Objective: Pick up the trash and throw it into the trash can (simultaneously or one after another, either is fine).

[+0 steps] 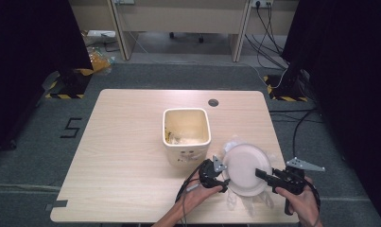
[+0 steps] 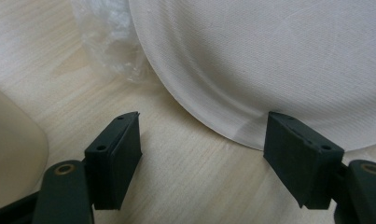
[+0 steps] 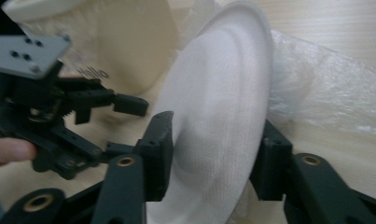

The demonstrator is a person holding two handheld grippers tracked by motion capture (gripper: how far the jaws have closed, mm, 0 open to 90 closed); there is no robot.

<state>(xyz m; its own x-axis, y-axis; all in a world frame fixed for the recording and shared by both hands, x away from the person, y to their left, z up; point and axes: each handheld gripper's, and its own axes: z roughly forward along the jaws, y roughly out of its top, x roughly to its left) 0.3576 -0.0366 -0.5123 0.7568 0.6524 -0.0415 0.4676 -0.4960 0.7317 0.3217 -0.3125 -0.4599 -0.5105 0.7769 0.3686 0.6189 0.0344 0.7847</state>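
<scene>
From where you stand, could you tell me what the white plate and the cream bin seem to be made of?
The white plate looks like moulded paper pulp: matte, with a fine woven texture and a thin rim. The cream bin looks like smooth plastic with rounded corners and a slight sheen, though I cannot be sure.

One paper plate [image 1: 245,168], one bin [image 1: 186,136], one plastic wrap [image 3: 325,88], two grippers.

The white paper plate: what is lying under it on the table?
Crinkled clear plastic film shows past the plate rim, on the wooden table. How far the film reaches beneath, and anything else there, is covered by the plate.
</scene>
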